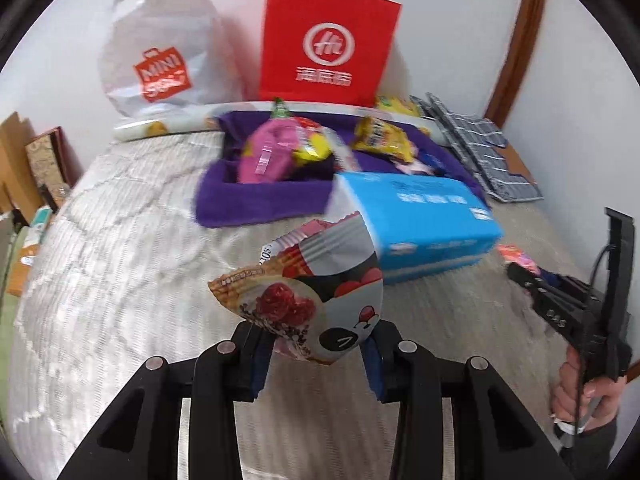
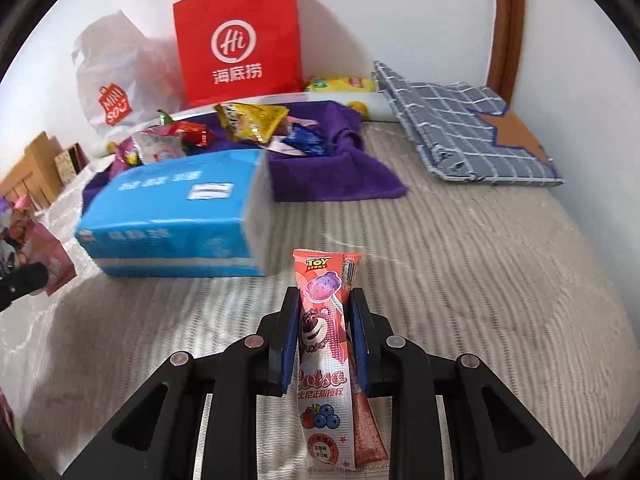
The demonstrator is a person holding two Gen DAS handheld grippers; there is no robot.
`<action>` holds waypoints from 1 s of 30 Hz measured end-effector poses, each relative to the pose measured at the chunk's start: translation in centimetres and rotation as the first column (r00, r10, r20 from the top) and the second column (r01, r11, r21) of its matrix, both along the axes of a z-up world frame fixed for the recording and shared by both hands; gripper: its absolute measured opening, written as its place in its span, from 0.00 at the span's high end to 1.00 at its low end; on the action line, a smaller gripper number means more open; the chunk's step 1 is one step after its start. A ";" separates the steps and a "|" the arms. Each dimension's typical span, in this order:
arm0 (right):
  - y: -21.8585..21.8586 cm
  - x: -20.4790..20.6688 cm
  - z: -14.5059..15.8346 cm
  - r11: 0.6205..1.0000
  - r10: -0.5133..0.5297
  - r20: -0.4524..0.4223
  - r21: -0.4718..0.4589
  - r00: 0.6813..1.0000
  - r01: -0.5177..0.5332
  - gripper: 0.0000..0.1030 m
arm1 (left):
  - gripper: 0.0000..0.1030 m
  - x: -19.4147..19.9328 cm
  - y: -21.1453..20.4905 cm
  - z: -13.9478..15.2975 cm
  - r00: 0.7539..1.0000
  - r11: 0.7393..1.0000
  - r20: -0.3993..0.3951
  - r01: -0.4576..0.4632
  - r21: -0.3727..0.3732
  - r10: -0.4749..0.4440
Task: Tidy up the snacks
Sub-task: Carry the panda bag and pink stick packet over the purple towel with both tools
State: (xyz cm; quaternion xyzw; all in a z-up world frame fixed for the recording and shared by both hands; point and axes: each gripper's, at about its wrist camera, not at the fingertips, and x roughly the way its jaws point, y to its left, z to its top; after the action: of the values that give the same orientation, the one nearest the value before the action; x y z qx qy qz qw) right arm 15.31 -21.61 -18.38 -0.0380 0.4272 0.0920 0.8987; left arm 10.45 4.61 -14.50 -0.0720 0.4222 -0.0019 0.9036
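In the left wrist view, a wafer snack packet with a red berry picture is seen clamped between the blue pads of the left tool, lifted clear of the pale ribbed bed cover. Just behind it a blue tissue pack is laid on the bed, overlapping the near edge of a purple towel. On the towel a pink packet and a yellow packet are heaped with other wrappers. A red paper bag and a white plastic bag are propped against the wall behind. At the right edge the right tool is seen held by a hand, with a pink wrapper at its tip.

In the right wrist view, a pink lollipop packet with a bear print is gripped upright between the closed pads of the right tool, above the bed cover. The tissue pack is found ahead to the left, the purple towel with its snack pile behind it, and a folded checked cloth well apart on the right. The red bag is stood against the wall
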 end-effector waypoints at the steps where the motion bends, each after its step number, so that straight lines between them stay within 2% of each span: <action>1: 0.3 0.1 0.0 1.000 0.000 0.009 -0.015 1.000 0.000 0.76 | 0.64 0.3 0.5 -0.1 1.000 1.000 -0.002 -0.013 0.015 0.013; 4: 0.5 0.9 0.0 0.999 -0.019 0.013 -0.039 1.000 0.019 0.76 | 0.64 1.5 1.9 -0.5 0.999 0.999 -0.005 -0.040 0.031 0.040; 12: -1.6 3.1 -1.7 0.995 -0.079 -0.106 0.044 0.991 0.084 0.76 | 0.64 4.5 3.3 -2.8 0.997 0.997 -0.034 -0.072 0.028 0.073; 17: -1.2 3.1 -1.8 0.997 -0.065 -0.107 0.031 0.992 0.069 0.74 | 0.62 4.8 3.1 -3.9 0.998 0.997 -0.021 -0.063 0.053 0.065; 22: -1.4 3.2 -1.9 0.997 -0.066 -0.109 0.044 0.992 0.071 0.73 | 0.59 5.0 4.5 -4.5 0.996 0.996 -0.048 -0.074 -0.043 0.071; 27: -1.4 3.4 -1.8 0.996 -0.047 -0.113 0.069 0.993 0.055 0.66 | 0.59 5.0 4.7 -4.5 0.997 0.996 -0.045 -0.072 -0.060 0.070; 30: -1.3 3.4 -1.8 0.996 -0.036 -0.115 0.074 0.993 0.045 0.62 | 0.60 4.9 5.1 -4.5 0.997 0.993 -0.036 -0.070 -0.098 0.067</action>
State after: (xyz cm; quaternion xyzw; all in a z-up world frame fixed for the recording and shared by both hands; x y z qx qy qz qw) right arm 18.74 -22.93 -20.18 0.0102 0.4743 0.0920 0.8755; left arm 15.36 9.75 -18.96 -0.1314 0.4336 0.0094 0.8914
